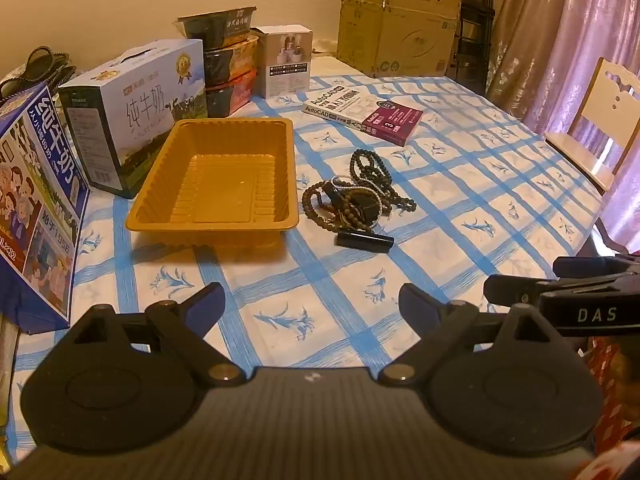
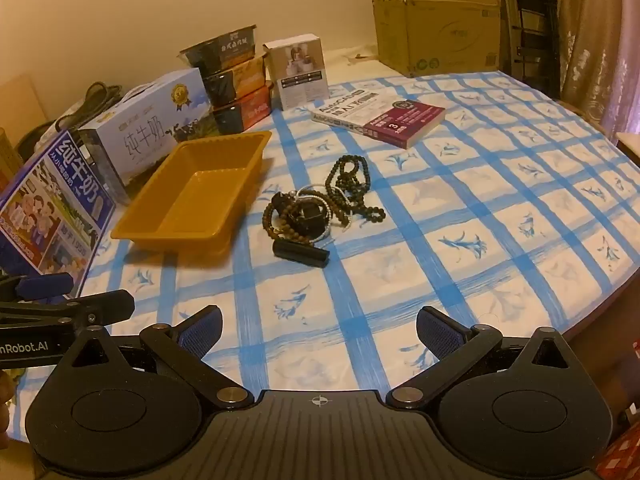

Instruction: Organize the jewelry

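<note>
Yellow plastic tray, with nothing in it, on the left part of the surface. Just to its right, a tangled pile of jewelry: strings of dark round beads, a thin pale string of tiny beads, some black chunky bits, all knotted up together. At the near edge of the pile, a little black tube, lying flat.

Looks like the very start of the job. Nothing picked up, nothing in the tray yet.

Left claw wide open, holding nothing, low over the near side of the surface, well back from the pile. Right claw wide open too, holding nothing, close beside the left one.

Next, most likely: reach far forward to the pile, close on one string or the tube, lift it slowly, drop it in the tray. Tricky part: tangled strings, so one pull could drag the others along.
</note>
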`<state>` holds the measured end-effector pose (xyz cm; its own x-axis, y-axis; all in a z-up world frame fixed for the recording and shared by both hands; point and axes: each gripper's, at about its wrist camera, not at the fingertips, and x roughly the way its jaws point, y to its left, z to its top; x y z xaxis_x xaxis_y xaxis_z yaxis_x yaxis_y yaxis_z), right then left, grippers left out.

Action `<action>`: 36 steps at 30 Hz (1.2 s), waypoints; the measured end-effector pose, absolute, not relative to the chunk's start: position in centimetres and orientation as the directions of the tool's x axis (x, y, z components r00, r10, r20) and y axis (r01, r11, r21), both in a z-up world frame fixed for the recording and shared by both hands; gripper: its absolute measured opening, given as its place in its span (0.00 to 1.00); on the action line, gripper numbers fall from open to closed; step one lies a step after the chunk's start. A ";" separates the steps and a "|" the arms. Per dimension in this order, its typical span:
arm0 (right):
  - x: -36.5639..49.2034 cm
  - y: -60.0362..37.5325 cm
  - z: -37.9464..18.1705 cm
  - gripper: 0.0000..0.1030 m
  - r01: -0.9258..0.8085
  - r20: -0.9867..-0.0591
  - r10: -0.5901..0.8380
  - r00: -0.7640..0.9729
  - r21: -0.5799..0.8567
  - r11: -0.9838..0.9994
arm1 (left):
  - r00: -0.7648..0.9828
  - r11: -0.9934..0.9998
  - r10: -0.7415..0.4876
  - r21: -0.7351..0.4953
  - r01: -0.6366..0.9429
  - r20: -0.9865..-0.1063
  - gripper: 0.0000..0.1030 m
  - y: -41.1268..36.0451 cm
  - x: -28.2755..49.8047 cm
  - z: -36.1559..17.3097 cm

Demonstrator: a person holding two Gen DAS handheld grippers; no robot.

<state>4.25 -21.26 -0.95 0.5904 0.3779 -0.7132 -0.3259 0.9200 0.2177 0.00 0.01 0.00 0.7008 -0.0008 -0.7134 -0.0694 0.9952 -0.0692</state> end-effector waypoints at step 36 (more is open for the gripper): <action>4.1 -21.1 -0.6 1.00 -0.327 -0.710 0.377 0.595 0.214 0.920 | 0.705 0.995 -0.004 -0.073 -0.067 -0.709 0.90 0.0 0.0 0.0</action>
<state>4.15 -21.12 -0.64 0.5954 0.3766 -0.7097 -0.3273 0.9204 0.2138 -0.01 0.01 0.01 0.7052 -0.0042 -0.7090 -0.0675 0.9951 -0.0729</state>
